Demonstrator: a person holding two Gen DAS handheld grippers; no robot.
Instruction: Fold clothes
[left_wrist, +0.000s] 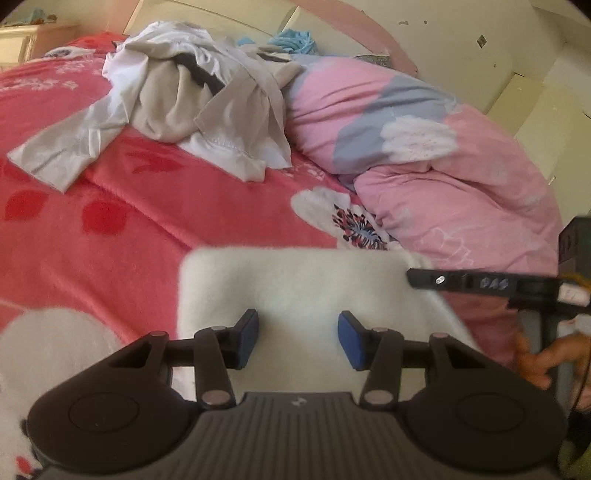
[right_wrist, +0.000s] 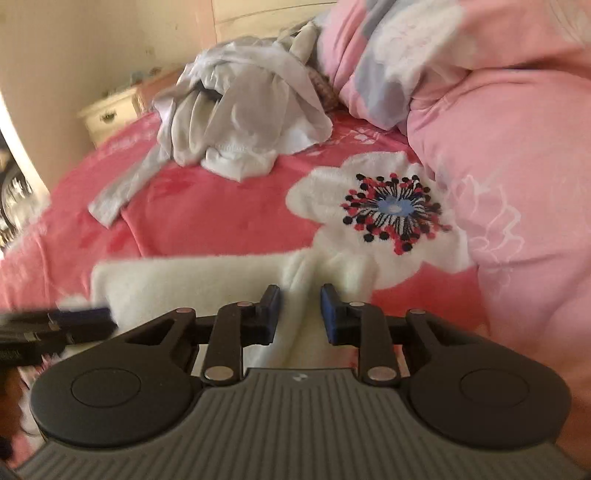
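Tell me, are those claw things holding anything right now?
No. Both the left gripper and right gripper are open over the white fleecy cloth, gripping nothing.

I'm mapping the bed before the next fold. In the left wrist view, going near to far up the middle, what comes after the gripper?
left gripper → white fleece garment → red flowered blanket → heap of pale clothes → cream headboard

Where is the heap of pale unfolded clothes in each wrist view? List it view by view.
Left wrist view: the heap of pale clothes lies upper left of centre, on the red blanket.
Right wrist view: the heap lies upper left of centre, beside the pink duvet.
Shared landmark: the white flower print with a dotted centre.
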